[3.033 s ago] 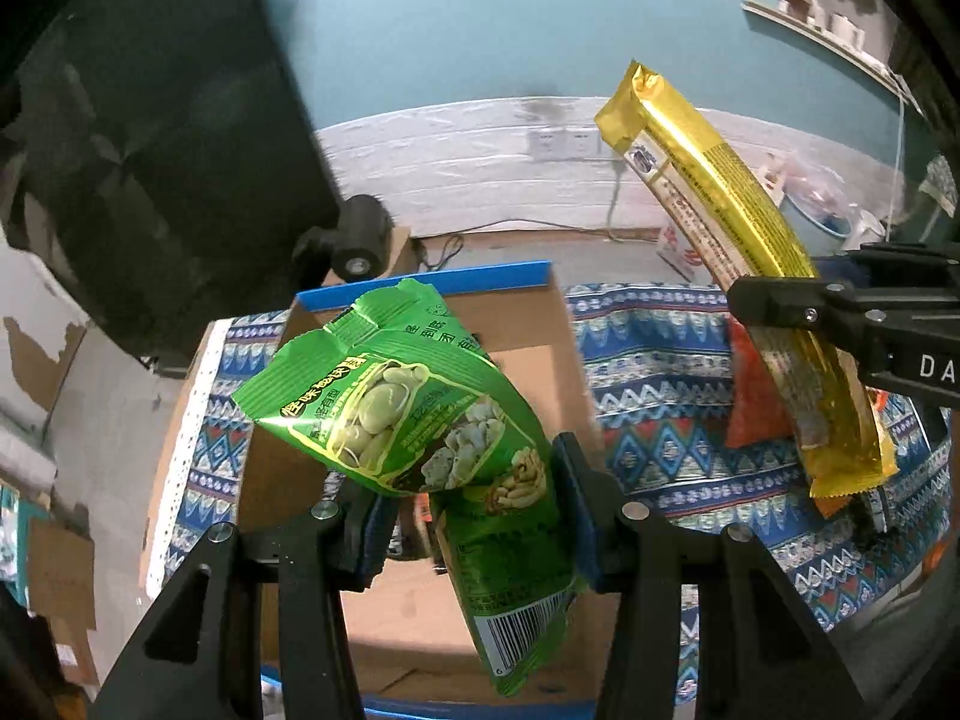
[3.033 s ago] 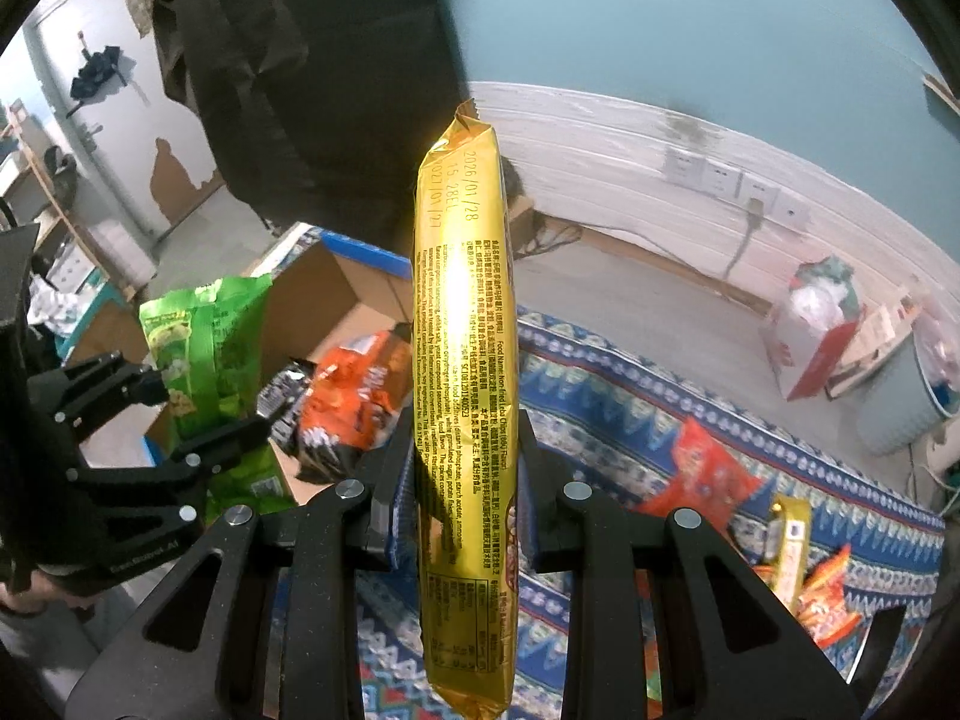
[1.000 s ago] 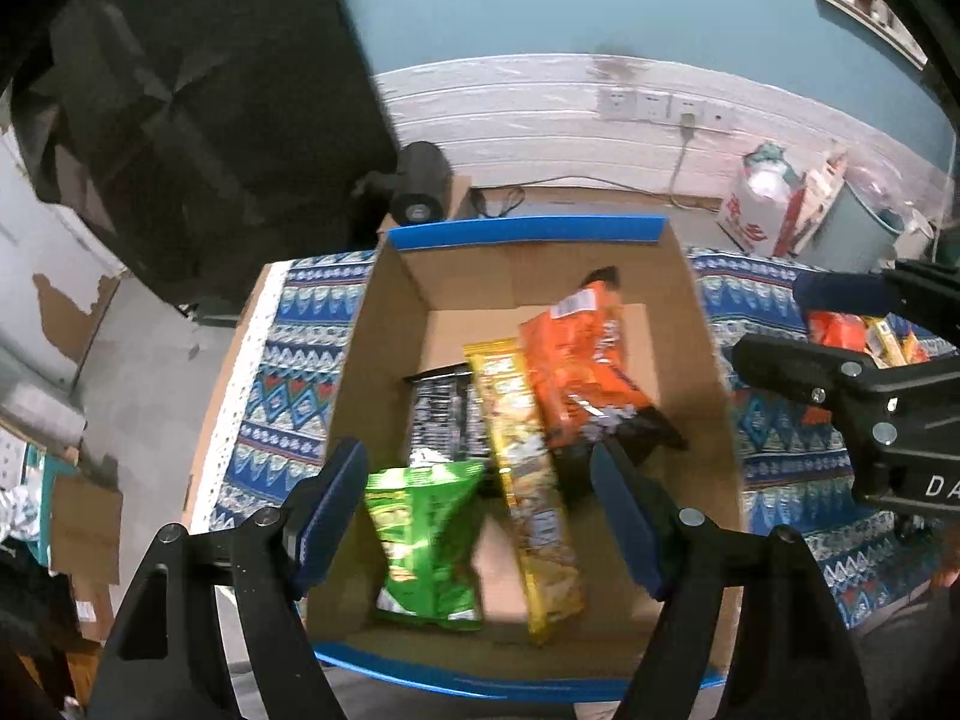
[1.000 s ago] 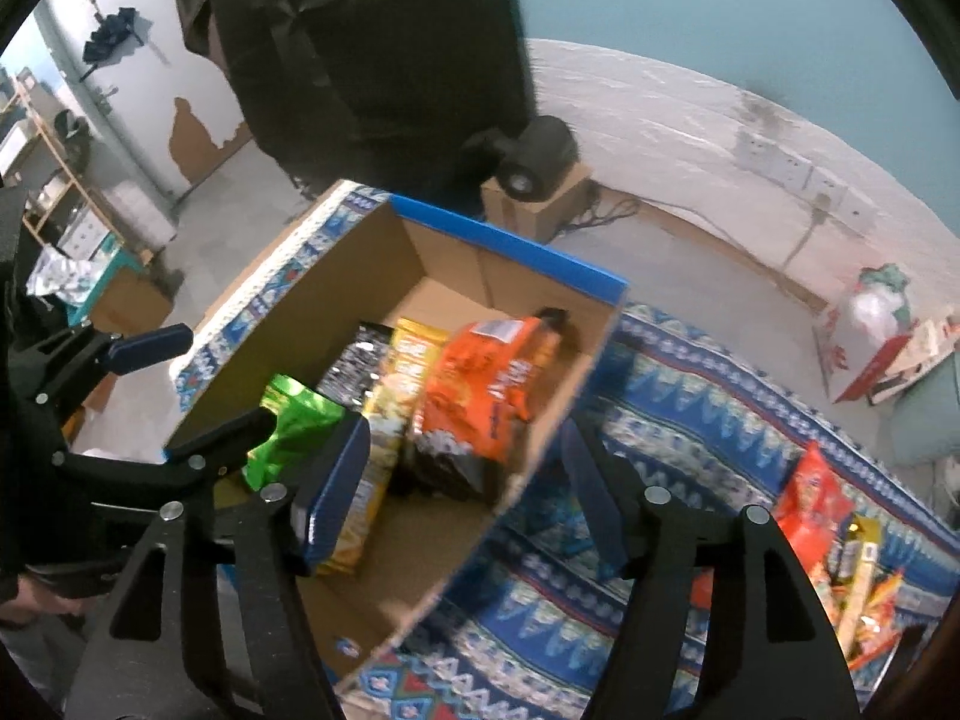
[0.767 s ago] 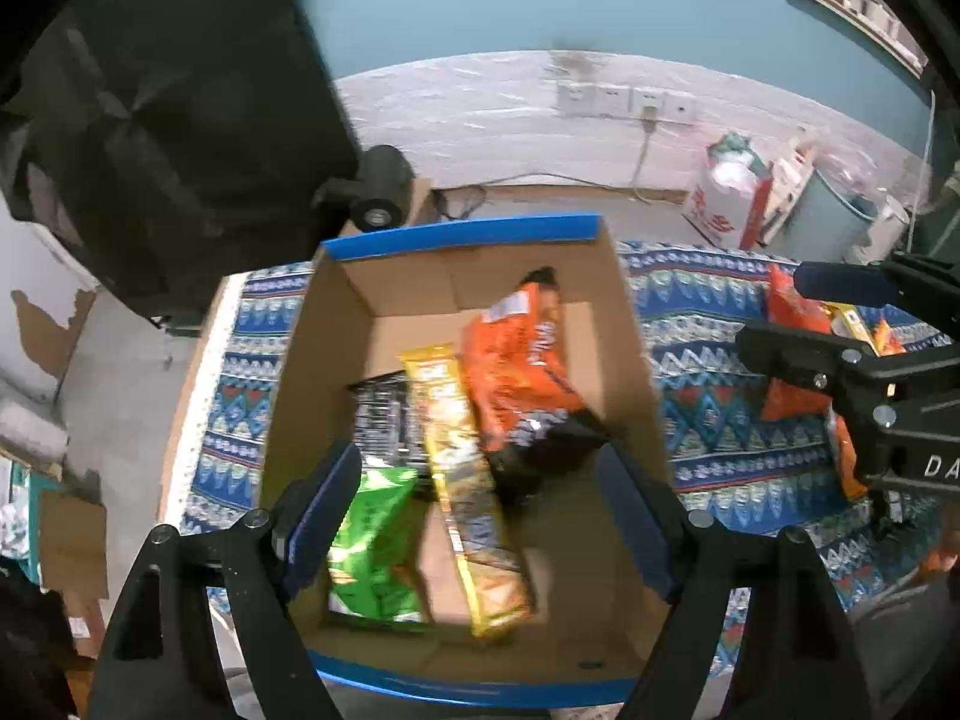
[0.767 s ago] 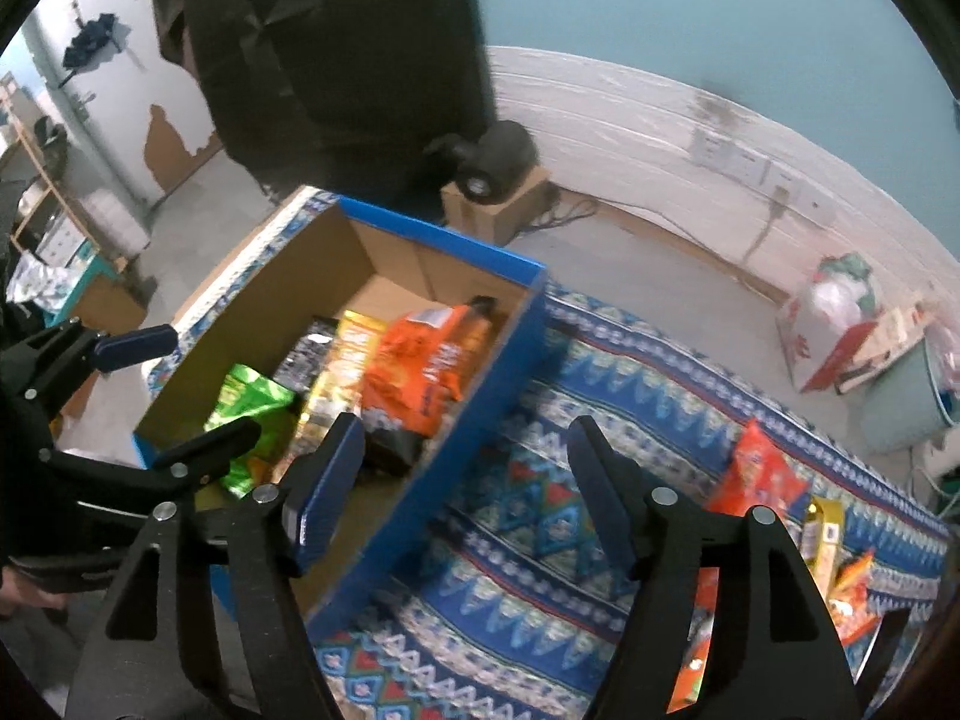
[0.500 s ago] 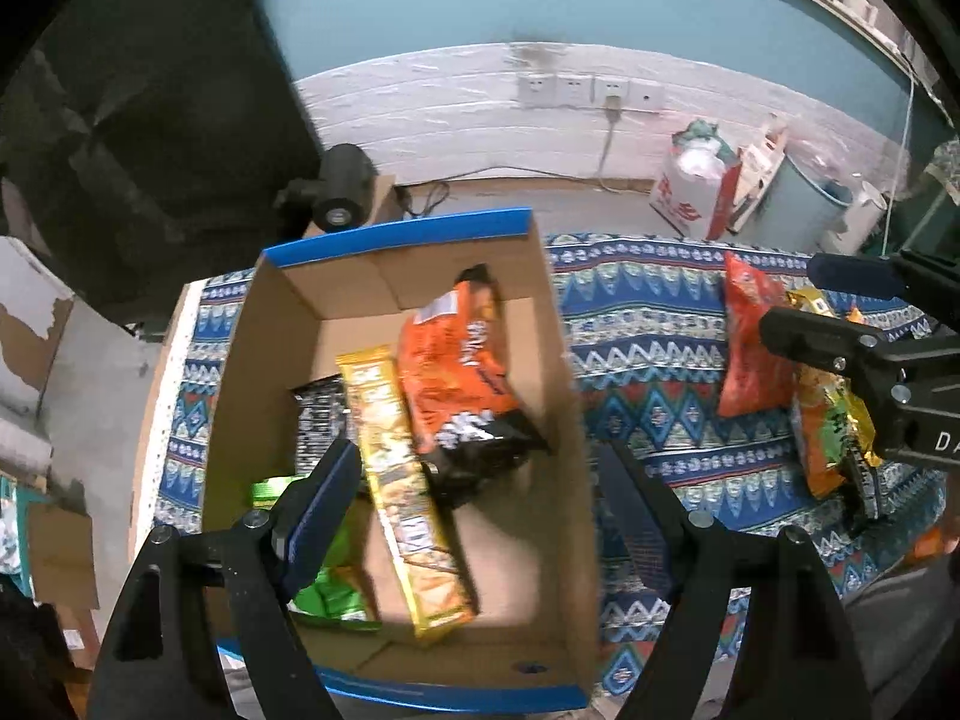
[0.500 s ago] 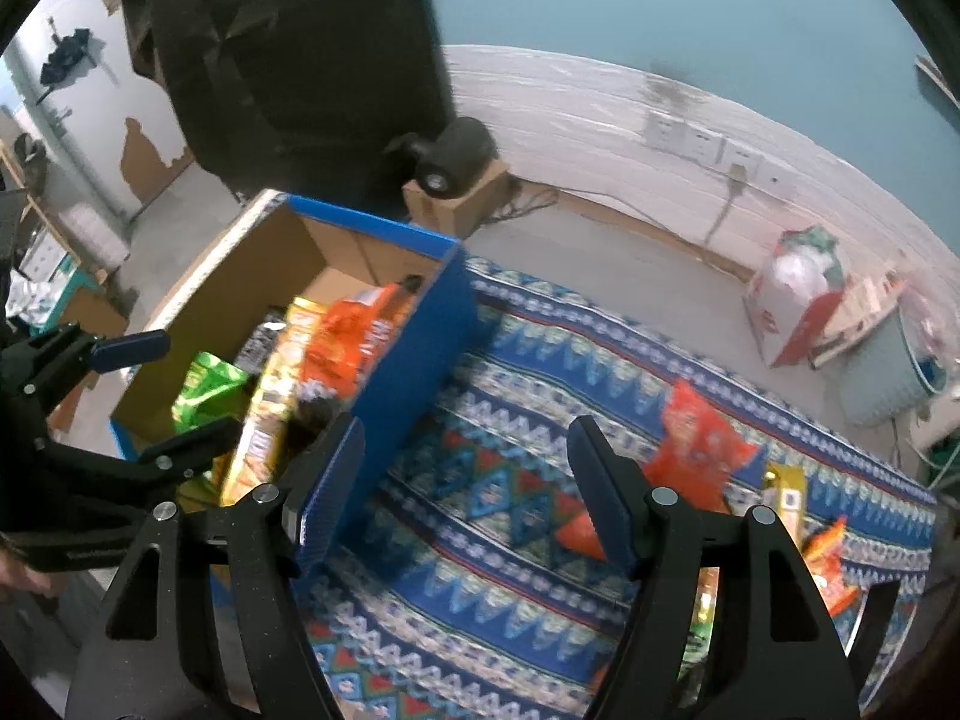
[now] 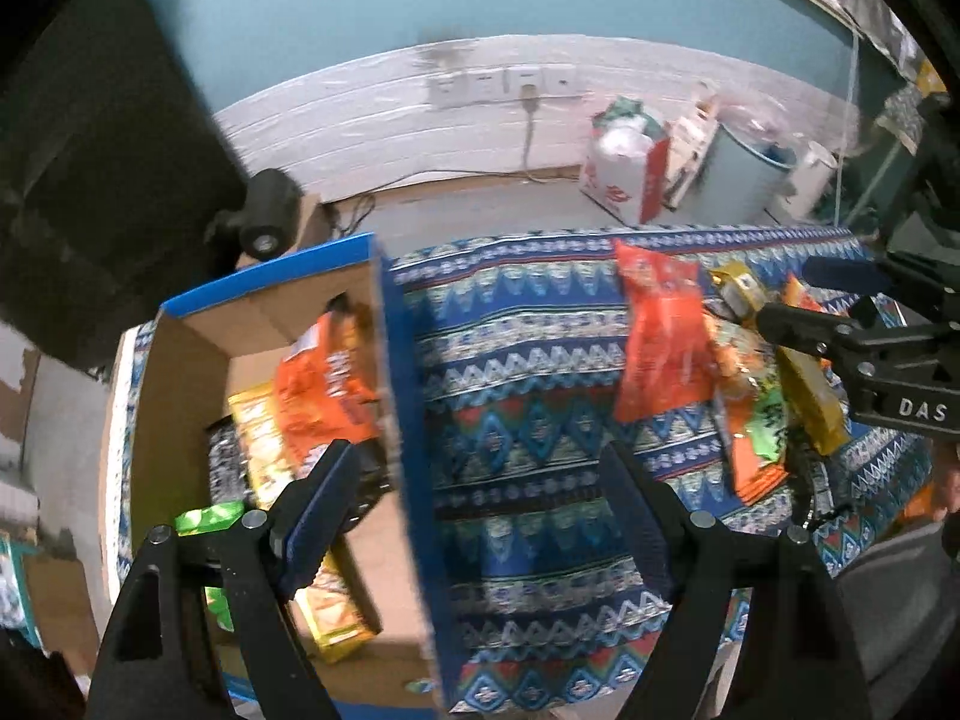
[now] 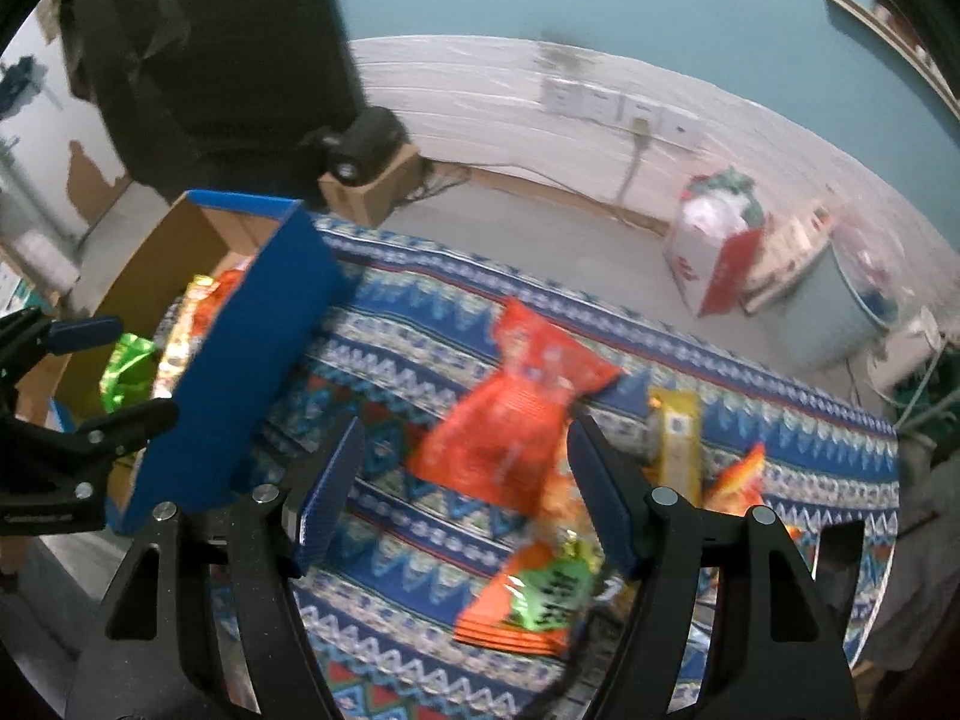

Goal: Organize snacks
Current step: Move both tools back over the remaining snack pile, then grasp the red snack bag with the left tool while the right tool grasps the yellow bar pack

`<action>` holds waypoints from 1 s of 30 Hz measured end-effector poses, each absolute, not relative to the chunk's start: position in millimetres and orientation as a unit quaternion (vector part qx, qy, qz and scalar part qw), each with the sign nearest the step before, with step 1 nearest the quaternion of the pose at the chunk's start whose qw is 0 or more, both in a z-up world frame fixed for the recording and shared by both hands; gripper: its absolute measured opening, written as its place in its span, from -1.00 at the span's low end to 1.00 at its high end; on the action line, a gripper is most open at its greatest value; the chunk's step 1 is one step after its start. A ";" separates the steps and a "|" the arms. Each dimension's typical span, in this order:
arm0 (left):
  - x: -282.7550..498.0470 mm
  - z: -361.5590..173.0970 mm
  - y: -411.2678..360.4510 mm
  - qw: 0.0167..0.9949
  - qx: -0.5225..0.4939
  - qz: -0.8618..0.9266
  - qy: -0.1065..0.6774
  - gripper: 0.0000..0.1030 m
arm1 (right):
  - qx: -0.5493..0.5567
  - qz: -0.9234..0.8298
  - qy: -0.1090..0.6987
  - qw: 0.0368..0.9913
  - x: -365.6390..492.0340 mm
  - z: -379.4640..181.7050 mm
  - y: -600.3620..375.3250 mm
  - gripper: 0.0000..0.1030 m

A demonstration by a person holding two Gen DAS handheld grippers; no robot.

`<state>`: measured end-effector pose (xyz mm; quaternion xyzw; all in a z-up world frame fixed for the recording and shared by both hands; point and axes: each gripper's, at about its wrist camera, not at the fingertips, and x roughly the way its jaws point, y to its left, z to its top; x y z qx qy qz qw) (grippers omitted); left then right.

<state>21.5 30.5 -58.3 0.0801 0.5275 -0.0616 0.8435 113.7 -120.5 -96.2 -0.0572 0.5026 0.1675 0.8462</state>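
A blue-sided cardboard box (image 9: 396,372) stands at the left of the patterned tablecloth (image 9: 516,360). Inside lie an orange bag (image 9: 324,384), a long yellow pack (image 9: 270,450) and a green bag (image 9: 207,519). My left gripper (image 9: 474,510) hangs over the box's right wall, jaws still opening, nothing between them. My right gripper (image 10: 465,498) is open and empty above a red-orange bag (image 10: 516,414) on the cloth. Beside that bag lie a yellow bar (image 10: 678,438) and an orange-and-green pack (image 10: 540,600). In the left wrist view the right gripper (image 9: 828,300) hovers over the loose snack pile (image 9: 738,372).
Beyond the table's far edge are a grey floor, a white-and-red bag (image 9: 624,174), a pale blue bin (image 9: 750,180) and a wall socket strip (image 9: 510,84). A black cylinder on a small carton (image 10: 366,150) and a dark hanging cloth (image 10: 210,48) are behind the box.
Both grippers let their packs drop into the box, then swept right from over the box to over the cloth and the loose snacks. The left jaws widened.
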 end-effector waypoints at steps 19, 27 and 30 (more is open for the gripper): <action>49.3 -98.0 -58.8 0.815 0.115 -0.112 0.557 0.66 | -0.010 0.093 0.548 0.831 115.4 -138.7 -234.5 0.37; 69.8 -123.9 -63.6 0.800 0.099 -0.107 0.582 0.66 | 0.004 0.084 0.581 0.810 125.9 -174.3 -252.5 0.34; 78.0 -131.7 -63.2 0.796 0.090 -0.104 0.590 0.66 | 0.005 0.086 0.592 0.801 129.3 -185.5 -253.1 0.24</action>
